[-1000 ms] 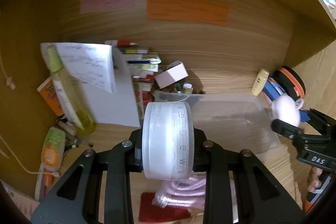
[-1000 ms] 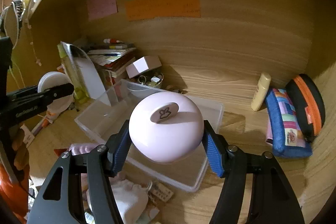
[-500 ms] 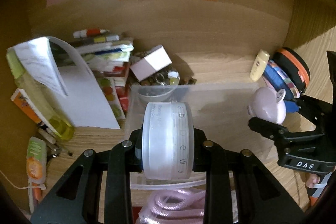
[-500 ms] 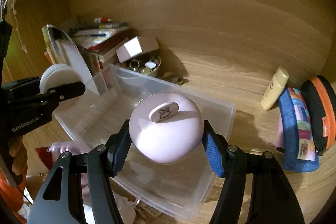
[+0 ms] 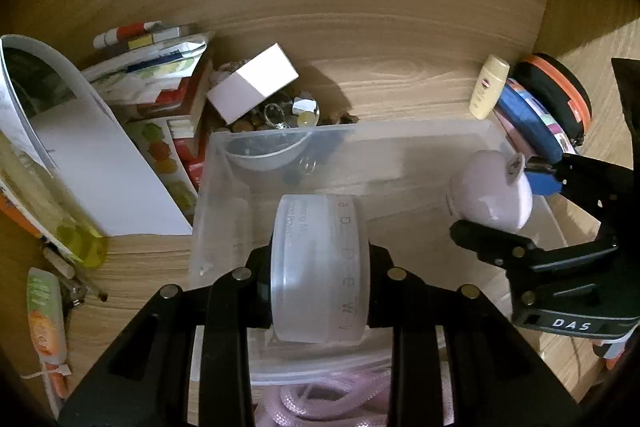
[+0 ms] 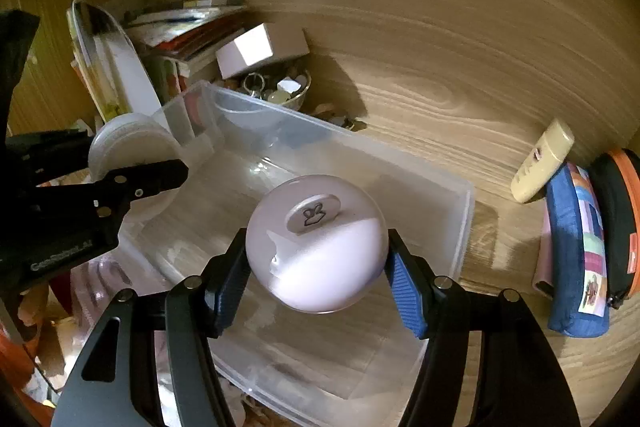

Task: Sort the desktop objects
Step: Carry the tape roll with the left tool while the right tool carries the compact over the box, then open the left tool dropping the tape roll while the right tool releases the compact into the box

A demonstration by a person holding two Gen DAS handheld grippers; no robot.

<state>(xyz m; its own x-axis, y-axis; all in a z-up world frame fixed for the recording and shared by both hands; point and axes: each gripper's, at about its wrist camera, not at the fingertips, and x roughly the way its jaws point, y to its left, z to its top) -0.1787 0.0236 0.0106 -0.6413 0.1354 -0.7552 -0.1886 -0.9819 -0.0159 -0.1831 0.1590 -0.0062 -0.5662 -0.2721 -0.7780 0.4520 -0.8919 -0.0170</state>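
Note:
My left gripper [image 5: 320,271] is shut on a frosted round jar [image 5: 320,267] held on edge above the near left part of a clear plastic bin [image 5: 360,135]. My right gripper [image 6: 316,259] is shut on a pale pink round case [image 6: 316,247] with a small tab on top, above the bin's middle [image 6: 466,211]. In the left wrist view the pink case [image 5: 490,191] and right gripper [image 5: 496,203] hang over the bin's right side. In the right wrist view the jar [image 6: 132,143] and left gripper [image 6: 140,163] are over the bin's left wall. The bin holds nothing that I can see.
Behind the bin are a small bowl of trinkets [image 5: 276,123], a white box [image 5: 252,87] and stacked books [image 5: 156,67]. A cream tube [image 6: 542,163], blue pouch [image 6: 576,247] and black-orange case [image 6: 616,227] lie right. A pink cord [image 5: 320,395] lies in front; a yellow bottle [image 5: 52,211] stands left.
Both grippers have moved forward and down over the bin with their objects still held. The bin now fills more of both views.

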